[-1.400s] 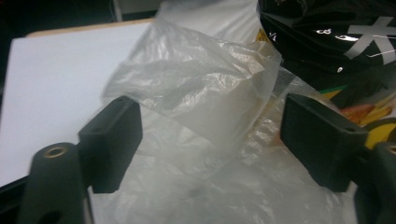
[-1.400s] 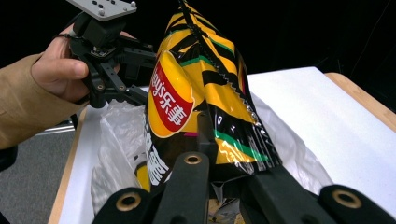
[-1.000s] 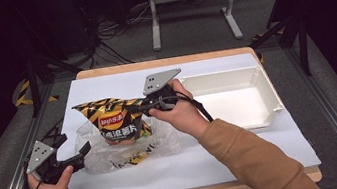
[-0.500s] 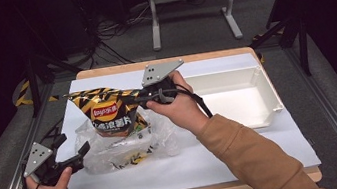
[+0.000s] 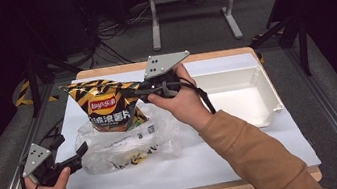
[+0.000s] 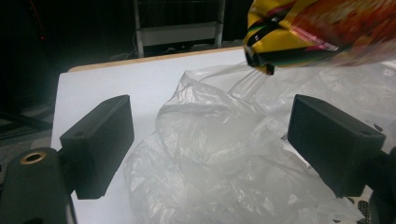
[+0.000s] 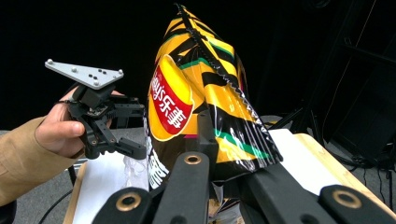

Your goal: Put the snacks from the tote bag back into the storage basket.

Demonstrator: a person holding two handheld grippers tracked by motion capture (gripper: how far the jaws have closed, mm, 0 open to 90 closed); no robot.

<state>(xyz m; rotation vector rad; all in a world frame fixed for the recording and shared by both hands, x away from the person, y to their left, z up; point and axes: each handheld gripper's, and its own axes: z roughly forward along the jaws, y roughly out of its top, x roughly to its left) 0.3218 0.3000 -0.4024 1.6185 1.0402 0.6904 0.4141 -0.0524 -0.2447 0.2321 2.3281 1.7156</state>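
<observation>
Chip bag (image 5: 110, 105) gripped at its sealed edge by closed right tongs (image 5: 142, 92), held above clear plastic bag (image 5: 128, 146) on counter (image 5: 245, 146); left tongs (image 5: 72, 159) open beside plastic bag's left end, nearer.

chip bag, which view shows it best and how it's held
The right gripper view: the chip bag stands large there, its sealed edge pinched in the right gripper. The high view shows the bag whole but small, lifted above the clear plastic bag. The left gripper view catches one corner.
</observation>
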